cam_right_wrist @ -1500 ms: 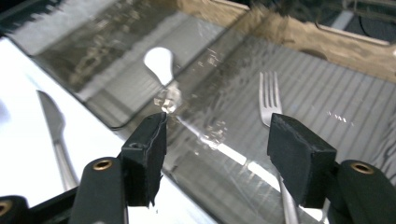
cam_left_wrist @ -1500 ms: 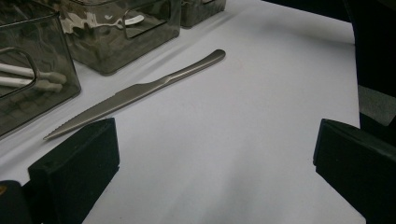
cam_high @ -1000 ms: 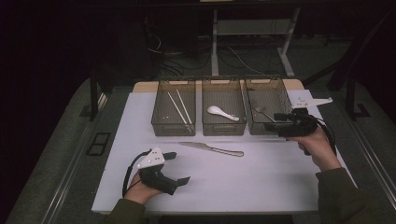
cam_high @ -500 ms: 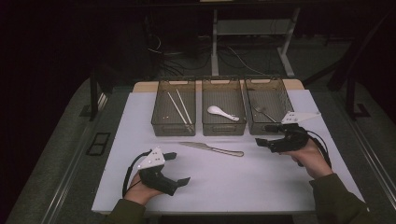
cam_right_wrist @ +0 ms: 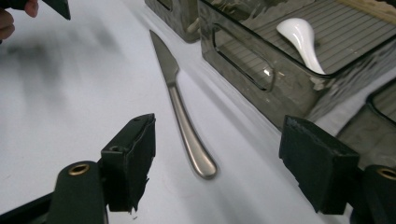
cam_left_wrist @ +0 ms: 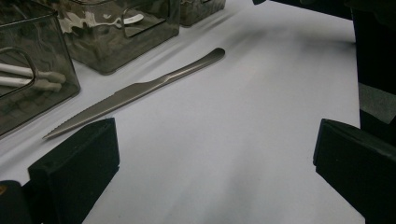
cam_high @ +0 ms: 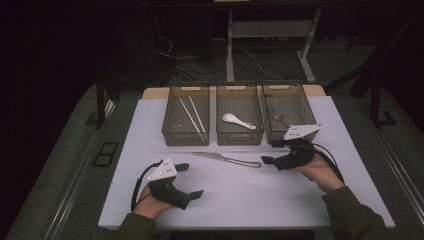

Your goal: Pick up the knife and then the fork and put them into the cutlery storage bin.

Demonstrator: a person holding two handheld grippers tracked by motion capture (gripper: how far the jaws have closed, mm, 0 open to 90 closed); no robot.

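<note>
Right gripper [cam_right_wrist: 217, 163], jaws apart and empty, faces the knife [cam_right_wrist: 184, 116] handle end just ahead between them, flat on table [cam_high: 280, 200]. Stiff, smooth steel, likely slippery and low-lying; grip the thicker handle.

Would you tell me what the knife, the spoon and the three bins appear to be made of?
Knife: one-piece metal, probably brushed steel, with a dull grey sheen. Spoon: glossy white, looks ceramic, possibly plastic. Bins: smoky see-through plastic, contents visible through the walls.
</note>
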